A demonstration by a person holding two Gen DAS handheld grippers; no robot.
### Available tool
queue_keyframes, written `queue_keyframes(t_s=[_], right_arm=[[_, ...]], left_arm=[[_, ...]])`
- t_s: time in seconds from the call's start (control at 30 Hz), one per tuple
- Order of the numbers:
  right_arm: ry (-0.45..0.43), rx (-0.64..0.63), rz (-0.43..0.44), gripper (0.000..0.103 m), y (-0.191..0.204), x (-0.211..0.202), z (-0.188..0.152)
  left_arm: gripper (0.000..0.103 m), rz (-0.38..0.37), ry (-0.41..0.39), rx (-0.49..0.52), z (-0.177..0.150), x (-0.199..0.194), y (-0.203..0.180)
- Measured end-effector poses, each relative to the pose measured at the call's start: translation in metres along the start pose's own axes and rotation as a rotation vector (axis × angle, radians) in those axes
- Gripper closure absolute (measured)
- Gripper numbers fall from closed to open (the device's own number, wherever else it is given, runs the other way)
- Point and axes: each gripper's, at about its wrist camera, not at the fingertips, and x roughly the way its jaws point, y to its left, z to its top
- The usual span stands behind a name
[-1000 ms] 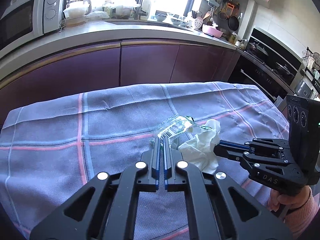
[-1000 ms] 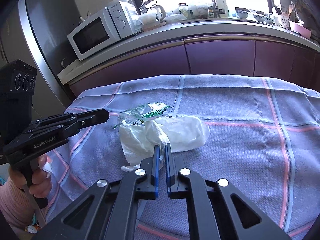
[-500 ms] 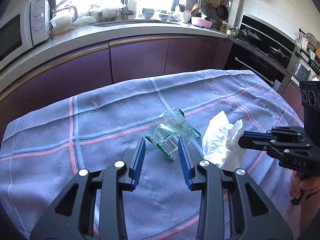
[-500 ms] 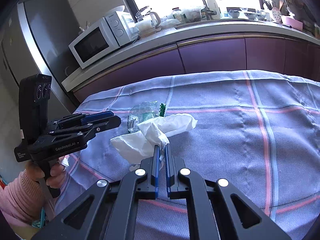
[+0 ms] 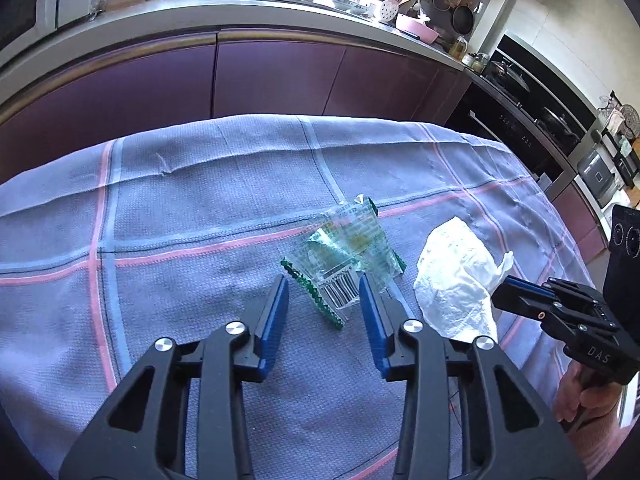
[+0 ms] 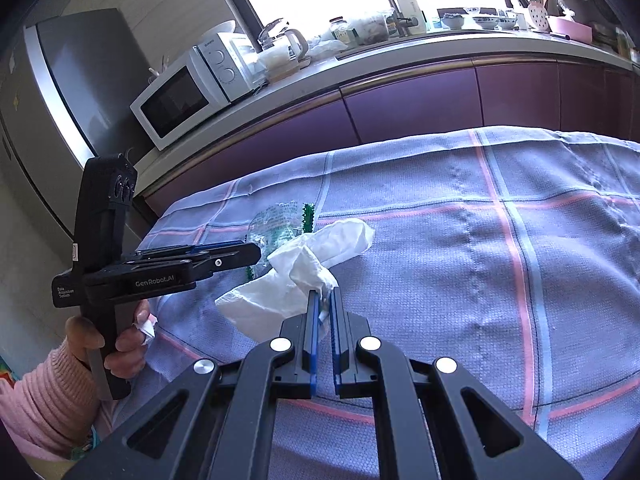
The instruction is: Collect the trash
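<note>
Two grippers in view. Left gripper (image 5: pixel 323 294) spread wide, empty, its tips either side of the clear green-edged wrapper (image 5: pixel 345 258) lying on the checked tablecloth (image 5: pixel 192 208). Right gripper (image 6: pixel 324 300) nearly closed, pinching the white crumpled tissue (image 6: pixel 304 272), just beside the wrapper.

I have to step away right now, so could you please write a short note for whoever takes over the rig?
Left gripper: open, fingers on either side of the wrapper, not gripping it.
Right gripper: shut on the tissue, held at one edge.
The wrapper lies flat on the tablecloth; the tissue is beside it, to its right.
Done: tissue grasped.
Left: close on the wrapper, then carry both to a bin; no bin is in view.
</note>
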Motion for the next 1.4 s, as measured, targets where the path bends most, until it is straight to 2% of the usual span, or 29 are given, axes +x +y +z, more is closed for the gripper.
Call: queue_keyframes(t_s=[0.1,0.23,0.3,0.67,0.7,0.77,0.8,0.87,1.03,1.17,1.3,1.33,1.37,1.4], right_arm=[[-0.001,0.005,0.006,0.098,0.0,0.001,0.001],[-0.011,0.007,0.02,0.098,0.001,0.0,0.001],[-0.014,0.002,0.026,0.098,0.003,0.0,0.001],[-0.059,-0.016,0.049,0.099,0.015,-0.015,0.007],[-0.063,-0.014,0.045,0.099,0.014,-0.016,0.007],[-0.066,-0.008,0.04,0.099,0.012,-0.017,0.007],[-0.067,-0.005,0.035,0.099,0.011,-0.018,0.007],[-0.066,0.002,0.031,0.098,0.008,-0.019,0.006],[-0.069,0.009,0.012,0.099,0.0,-0.022,0.005],[-0.07,0.023,0.009,0.099,-0.008,-0.023,0.003],[-0.069,0.028,0.013,0.099,-0.01,-0.024,0.003],[-0.069,0.028,0.015,0.099,-0.01,-0.023,0.004],[-0.07,0.027,0.017,0.099,-0.01,-0.023,0.004],[-0.071,0.027,0.019,0.098,-0.01,-0.023,0.004]], left_arm=[[0.085,0.006,-0.009,0.008,0.0,0.0,-0.004],[0.093,0.004,-0.025,0.011,-0.002,-0.005,-0.01],[0.102,-0.001,-0.035,0.015,-0.004,-0.01,-0.011],[0.102,0.011,-0.087,0.028,-0.018,-0.042,-0.017],[0.101,0.014,-0.088,0.029,-0.017,-0.043,-0.017],[0.084,0.02,-0.083,0.036,-0.013,-0.041,-0.019],[0.081,0.021,-0.079,0.038,-0.01,-0.039,-0.02],[0.064,0.014,-0.06,0.03,-0.005,-0.032,-0.02],[0.058,0.01,0.001,0.004,0.009,-0.005,-0.021],[0.059,0.017,0.025,0.004,0.011,0.012,-0.024],[0.072,0.028,0.009,0.011,0.009,0.011,-0.024],[0.079,0.028,0.0,0.014,0.009,0.009,-0.025],[0.097,0.02,0.002,0.016,0.008,0.008,-0.026],[0.103,0.012,0.008,0.014,0.007,0.007,-0.027]])
